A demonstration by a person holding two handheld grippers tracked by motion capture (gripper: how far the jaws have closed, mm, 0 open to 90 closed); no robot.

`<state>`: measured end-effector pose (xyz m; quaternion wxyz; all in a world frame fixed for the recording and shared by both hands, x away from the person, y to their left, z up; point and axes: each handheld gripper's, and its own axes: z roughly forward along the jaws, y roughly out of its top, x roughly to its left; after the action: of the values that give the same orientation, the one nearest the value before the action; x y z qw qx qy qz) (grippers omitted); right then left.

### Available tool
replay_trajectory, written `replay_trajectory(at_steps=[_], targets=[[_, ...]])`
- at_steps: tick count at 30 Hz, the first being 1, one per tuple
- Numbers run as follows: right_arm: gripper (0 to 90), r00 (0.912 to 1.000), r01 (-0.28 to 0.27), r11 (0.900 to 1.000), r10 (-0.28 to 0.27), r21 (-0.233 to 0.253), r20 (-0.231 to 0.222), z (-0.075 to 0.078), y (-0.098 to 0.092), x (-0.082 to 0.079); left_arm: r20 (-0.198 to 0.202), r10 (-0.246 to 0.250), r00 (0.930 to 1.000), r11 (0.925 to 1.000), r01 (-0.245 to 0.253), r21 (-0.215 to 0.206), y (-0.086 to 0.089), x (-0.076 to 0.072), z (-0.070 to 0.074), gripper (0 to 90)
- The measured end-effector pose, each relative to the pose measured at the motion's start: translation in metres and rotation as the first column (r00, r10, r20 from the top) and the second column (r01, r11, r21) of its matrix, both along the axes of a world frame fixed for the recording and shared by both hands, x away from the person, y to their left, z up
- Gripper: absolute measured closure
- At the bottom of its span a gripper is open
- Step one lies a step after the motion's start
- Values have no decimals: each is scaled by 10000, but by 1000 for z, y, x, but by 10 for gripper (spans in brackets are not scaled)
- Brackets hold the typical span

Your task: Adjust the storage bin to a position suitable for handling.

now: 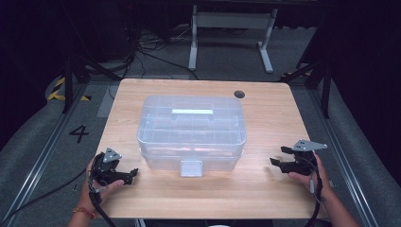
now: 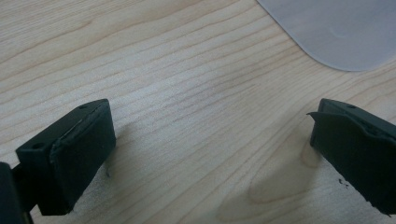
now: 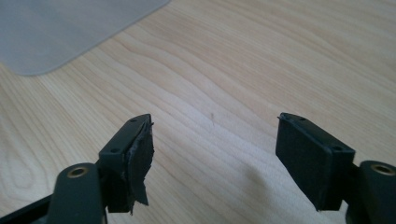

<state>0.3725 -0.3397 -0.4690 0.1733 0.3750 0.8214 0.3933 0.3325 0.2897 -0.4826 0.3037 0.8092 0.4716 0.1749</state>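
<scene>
A clear plastic storage box (image 1: pixel 191 131) with its lid on stands in the middle of the wooden table (image 1: pixel 265 118). A flat latch (image 1: pixel 191 168) hangs at its near side and a pale handle (image 1: pixel 192 112) lies on the lid. My left gripper (image 1: pixel 131 176) rests on the table by the box's near left corner, open, nothing between its jaws. My right gripper (image 1: pixel 279 156) lies to the right of the box, open and empty. In the left gripper view (image 2: pixel 210 140) a rounded box corner (image 2: pixel 336 32) shows at upper right. In the right gripper view (image 3: pixel 212 140) the box corner (image 3: pixel 56 32) is at upper left.
A round cable hole (image 1: pixel 239 94) sits at the table's far edge. Beyond the table stand a white desk frame (image 1: pixel 231 28) and loose cables (image 1: pixel 146 47) on the floor. Bare wood lies in front of the box and on both sides.
</scene>
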Motion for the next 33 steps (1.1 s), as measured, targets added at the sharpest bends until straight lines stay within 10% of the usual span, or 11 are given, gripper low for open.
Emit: replay_trajectory(at_steps=[33], targets=[[320, 9776, -1140, 9931, 1074, 268, 1812, 88, 41, 13, -54, -3, 10000, 10000, 3, -82, 0, -1, 0, 8]])
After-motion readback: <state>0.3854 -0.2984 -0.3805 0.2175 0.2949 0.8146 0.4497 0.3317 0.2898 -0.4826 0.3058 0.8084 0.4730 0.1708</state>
